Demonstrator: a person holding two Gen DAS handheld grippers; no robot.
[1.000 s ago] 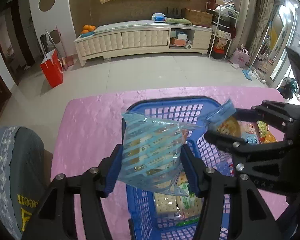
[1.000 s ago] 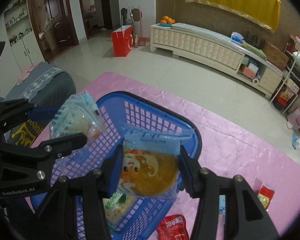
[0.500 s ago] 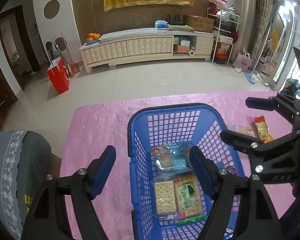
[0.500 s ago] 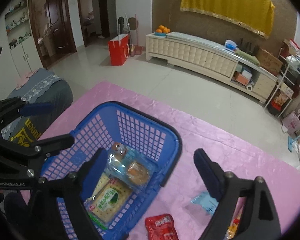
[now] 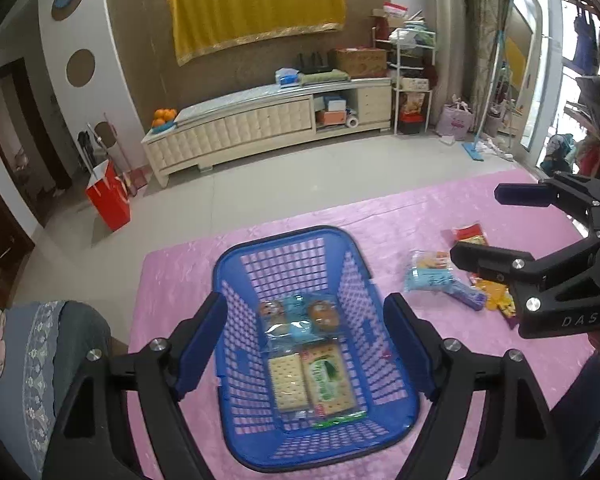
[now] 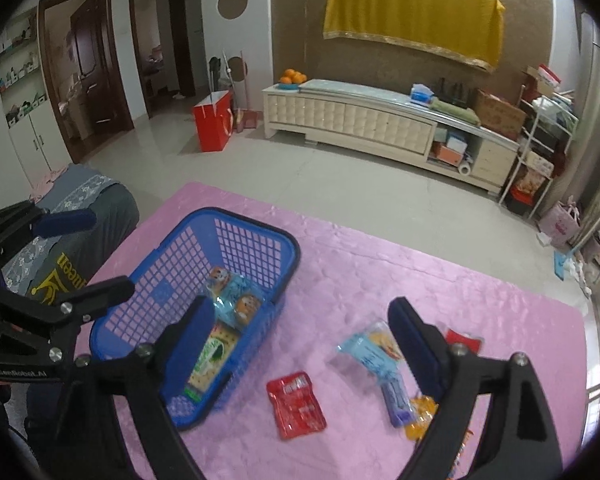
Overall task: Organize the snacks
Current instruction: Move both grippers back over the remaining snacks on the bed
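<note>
Above: blue basket [image 5: 284, 240] on pink table [image 5: 172, 280], snack packs [image 5: 300, 344] inside. Left gripper [image 5: 306, 344] opening, w/ nothing between; right gripper [image 6: 300, 344] wide, empty. Loose packs [image 6: 370, 350] partly hidden behind right finger.

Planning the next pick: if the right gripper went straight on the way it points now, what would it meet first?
Probably the bare pink tablecloth, between the blue basket and the loose snacks. The right gripper is open and empty; the red packet lies nearest that line, but depth is unclear.

Blue basket [image 5: 284, 240] with packets inside [image 5: 300, 320]; loose snacks [image 6: 296, 404] beside on cloth.
</note>
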